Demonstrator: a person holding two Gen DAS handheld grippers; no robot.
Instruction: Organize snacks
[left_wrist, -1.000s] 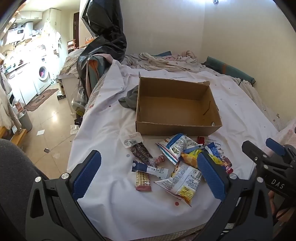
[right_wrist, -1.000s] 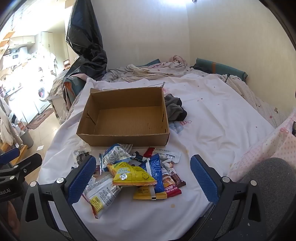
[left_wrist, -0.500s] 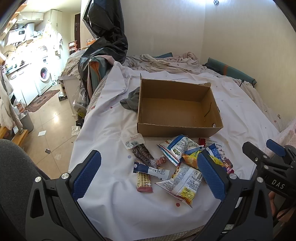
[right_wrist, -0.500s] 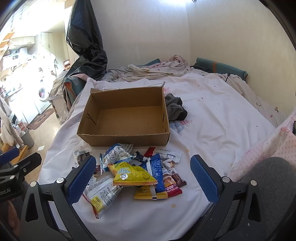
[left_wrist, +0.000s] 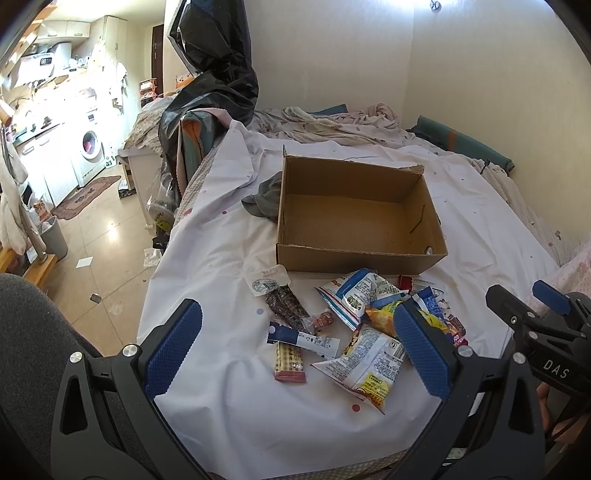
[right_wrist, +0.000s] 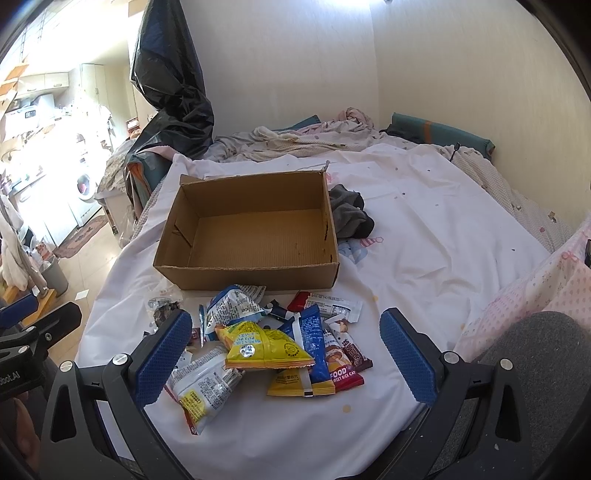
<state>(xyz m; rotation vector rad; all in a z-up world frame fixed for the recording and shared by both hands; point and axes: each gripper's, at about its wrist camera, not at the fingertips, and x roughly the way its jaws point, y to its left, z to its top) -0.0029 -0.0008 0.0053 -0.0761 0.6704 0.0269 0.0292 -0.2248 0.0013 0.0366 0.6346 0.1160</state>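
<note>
An empty open cardboard box sits on a white sheet. Just in front of it lies a loose pile of snack packets: a yellow bag, a white-and-yellow bag, a blue-and-white bag, a dark packet and a pink wafer bar. My left gripper is open and empty, hovering above the near side of the pile. My right gripper is open and empty, also above the pile's near side. The right gripper shows at the right edge of the left wrist view.
A grey cloth lies by the box's far side. Crumpled bedding and a teal pillow lie by the far wall. A black plastic bag hangs at the bed's left edge, beyond which is tiled floor.
Both views have shifted slightly, the box and pile sitting a little lower and closer in frame. Both grippers stay open and the snacks have not moved.
</note>
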